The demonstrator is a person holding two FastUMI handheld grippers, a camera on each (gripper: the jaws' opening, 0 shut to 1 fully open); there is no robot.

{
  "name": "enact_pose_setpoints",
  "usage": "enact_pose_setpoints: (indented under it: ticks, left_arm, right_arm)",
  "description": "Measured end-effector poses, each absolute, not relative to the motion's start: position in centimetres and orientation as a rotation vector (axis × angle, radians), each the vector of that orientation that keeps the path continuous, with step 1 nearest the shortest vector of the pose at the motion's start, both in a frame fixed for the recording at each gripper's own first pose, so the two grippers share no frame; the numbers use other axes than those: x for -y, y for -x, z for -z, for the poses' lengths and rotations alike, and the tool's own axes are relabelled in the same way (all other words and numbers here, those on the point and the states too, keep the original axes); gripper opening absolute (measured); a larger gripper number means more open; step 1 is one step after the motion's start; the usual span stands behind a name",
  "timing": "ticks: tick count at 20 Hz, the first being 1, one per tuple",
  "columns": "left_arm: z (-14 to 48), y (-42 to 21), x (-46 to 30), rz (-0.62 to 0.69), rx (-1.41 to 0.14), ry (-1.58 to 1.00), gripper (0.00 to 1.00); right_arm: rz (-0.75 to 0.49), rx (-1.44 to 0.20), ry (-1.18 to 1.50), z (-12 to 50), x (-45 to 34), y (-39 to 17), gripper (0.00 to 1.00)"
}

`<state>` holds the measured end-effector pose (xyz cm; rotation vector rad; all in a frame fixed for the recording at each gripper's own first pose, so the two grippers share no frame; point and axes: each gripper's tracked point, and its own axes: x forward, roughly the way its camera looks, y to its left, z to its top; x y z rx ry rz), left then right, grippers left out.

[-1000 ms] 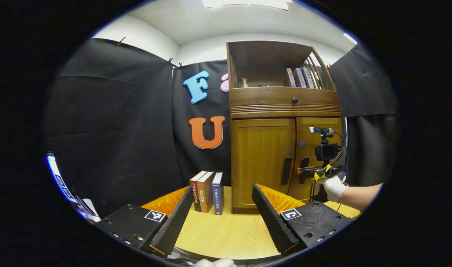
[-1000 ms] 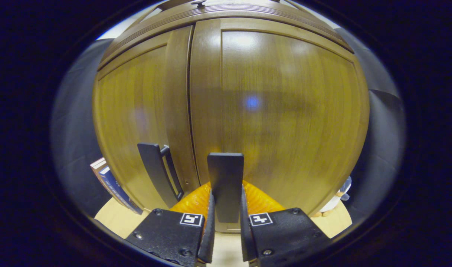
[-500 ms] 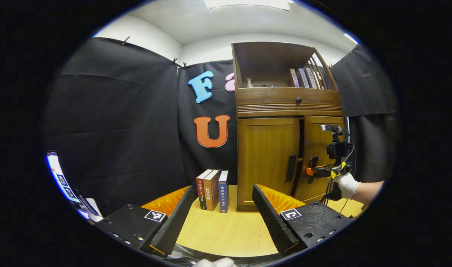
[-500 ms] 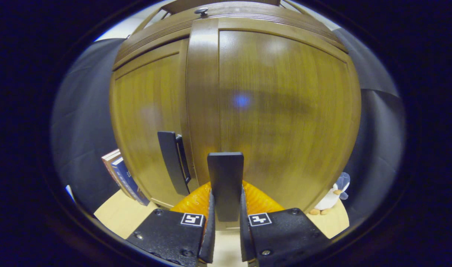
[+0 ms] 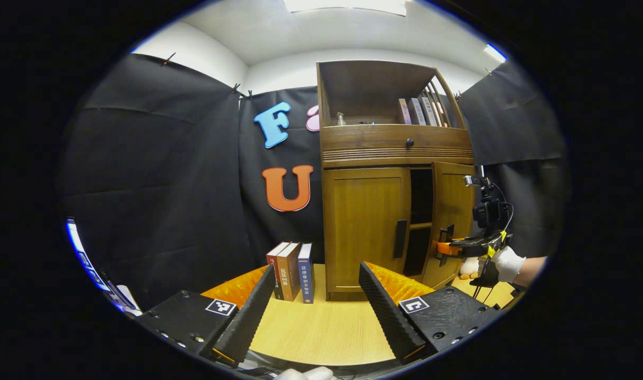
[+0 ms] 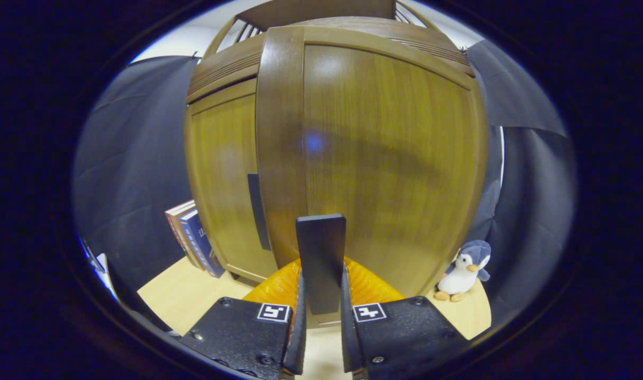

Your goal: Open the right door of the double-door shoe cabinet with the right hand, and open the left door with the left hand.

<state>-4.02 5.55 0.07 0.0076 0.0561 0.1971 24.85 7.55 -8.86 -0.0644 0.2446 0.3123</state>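
The wooden shoe cabinet (image 5: 395, 153) stands at the back of the table. Its left door (image 5: 366, 227) is closed, with a dark bar handle (image 5: 400, 238) near its inner edge. The right door (image 5: 453, 206) is swung partly outward, leaving a dark gap (image 5: 421, 211) beside it. A gloved hand holds my right gripper (image 5: 446, 246) at that door's handle. In the right gripper view the right door (image 6: 385, 158) is close up, and my right gripper (image 6: 321, 277) is shut on its dark handle (image 6: 320, 248). My left gripper (image 5: 317, 270) hovers open over the table, well short of the cabinet.
Three books (image 5: 290, 270) stand upright just left of the cabinet, also visible as books (image 6: 192, 237) in the right gripper view. A penguin toy (image 6: 461, 269) sits on the table (image 5: 321, 327) right of the cabinet, behind the open door.
The right door has swung from closed to partly open, with my right gripper on its handle moving outward. The penguin toy came into view. My left gripper stayed open and barely moved.
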Motion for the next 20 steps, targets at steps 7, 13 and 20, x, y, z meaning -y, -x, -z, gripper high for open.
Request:
enact_pose_setpoints:
  ticks: [7,13,20]
  left_arm:
    - [-0.2,3.3,-3.8,-0.131,-0.051,-0.009,0.96]
    - [0.1,3.0,-2.8,-0.088,-0.051,-0.002,0.96]
    - [0.1,2.6,-1.5,-0.044,-0.052,0.002,0.96]
  right_arm:
    - [-0.285,-0.246,0.058,9.3,-4.5,-21.6,0.31]
    - [-0.242,-0.239,0.05,9.5,-1.6,-19.3,0.3]
    - [-0.172,-0.236,0.033,9.5,1.9,-17.4,0.25]
